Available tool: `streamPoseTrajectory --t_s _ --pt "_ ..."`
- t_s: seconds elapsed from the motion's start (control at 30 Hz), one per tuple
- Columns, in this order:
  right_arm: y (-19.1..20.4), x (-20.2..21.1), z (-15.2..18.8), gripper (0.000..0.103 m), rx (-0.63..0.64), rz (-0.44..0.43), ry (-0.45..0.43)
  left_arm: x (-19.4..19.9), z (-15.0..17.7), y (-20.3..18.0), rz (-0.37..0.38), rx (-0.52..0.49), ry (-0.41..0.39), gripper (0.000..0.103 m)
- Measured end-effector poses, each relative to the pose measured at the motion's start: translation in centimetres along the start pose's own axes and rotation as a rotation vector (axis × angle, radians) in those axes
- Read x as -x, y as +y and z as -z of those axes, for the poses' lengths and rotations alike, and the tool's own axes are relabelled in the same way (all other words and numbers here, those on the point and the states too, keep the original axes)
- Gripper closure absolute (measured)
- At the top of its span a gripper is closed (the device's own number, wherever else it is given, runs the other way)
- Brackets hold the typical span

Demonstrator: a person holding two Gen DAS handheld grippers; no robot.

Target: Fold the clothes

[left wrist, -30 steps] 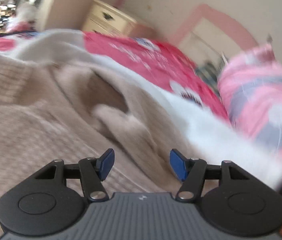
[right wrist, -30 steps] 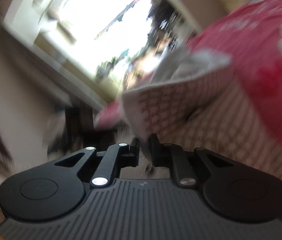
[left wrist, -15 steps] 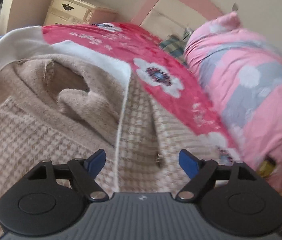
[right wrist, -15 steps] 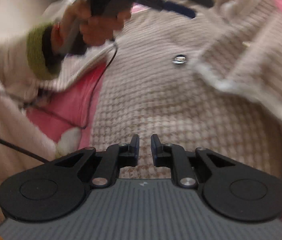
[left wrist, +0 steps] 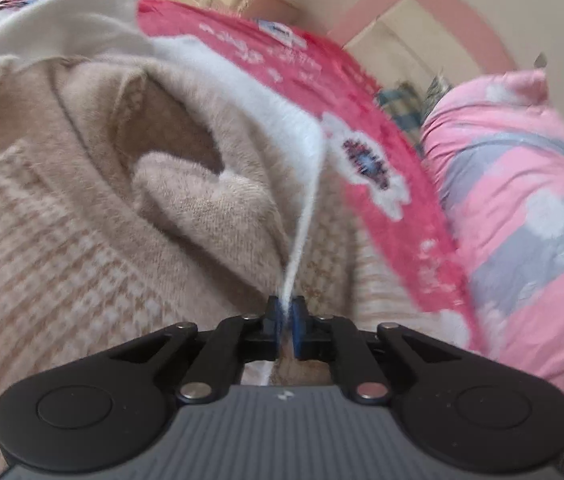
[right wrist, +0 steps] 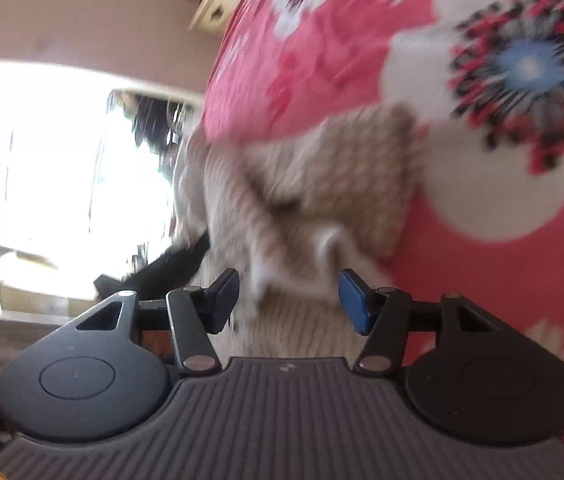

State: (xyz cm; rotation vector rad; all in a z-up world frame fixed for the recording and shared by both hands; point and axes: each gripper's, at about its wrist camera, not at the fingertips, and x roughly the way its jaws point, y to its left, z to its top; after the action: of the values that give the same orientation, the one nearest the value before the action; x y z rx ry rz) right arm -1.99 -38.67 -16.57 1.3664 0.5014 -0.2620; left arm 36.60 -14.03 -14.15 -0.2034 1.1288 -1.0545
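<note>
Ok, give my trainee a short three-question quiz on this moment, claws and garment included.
1. True or false: the left claw is shut on the white edge of the beige garment.
2. Which fits the right claw? A) shut on the garment B) open, with a corner of the garment ahead of it C) holding a pillow
3. Fill in: the garment lies on a red bedspread printed with white ____.

Key: 1 true. 2 B; its jaws have just been opening and the pads press on nothing. 3 flowers.
</note>
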Motion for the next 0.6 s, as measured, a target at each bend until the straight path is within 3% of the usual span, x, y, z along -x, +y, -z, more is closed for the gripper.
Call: streamPoseTrajectory --t_s 0.07,0.13,0.2,0.27,0.33,0.47,0.6 --pt "-0.3 0.9 -1.1 0.047 0.01 0.013 -0.038 3.8 1.2 -0.5 0.062 0.016 -0.014 0.1" --pt "-0.4 1.4 -2.5 0.045 0.042 0.052 -0.06 6.4 3.2 -0.6 0.065 0.01 0.006 0.1" --pt "-0.5 1.2 -3.6 0.034 0.076 0.09 -0.074 8.9 5.3 -0.7 0.062 0.007 0.03 0.1" --pt "-0.7 0.3 -4.7 0.02 0.087 0.14 -0.072 9.1 7.5 0.2 -0.005 0.028 0.092 0.1" --pt "-1.3 -1.4 -5.7 0.019 0.078 0.134 -0.056 8.7 9.8 1.3 -0.076 0.046 0.141 0.1" --pt "-2.1 -5.3 -6.8 0.018 0.082 0.147 0.01 7.7 12.3 3.0 -0.115 0.093 0.152 0.1" --pt "-0.2 -7.6 -5.9 0.019 0.174 0.128 0.063 6.3 13.0 2.4 -0.127 0.019 0.162 0.099"
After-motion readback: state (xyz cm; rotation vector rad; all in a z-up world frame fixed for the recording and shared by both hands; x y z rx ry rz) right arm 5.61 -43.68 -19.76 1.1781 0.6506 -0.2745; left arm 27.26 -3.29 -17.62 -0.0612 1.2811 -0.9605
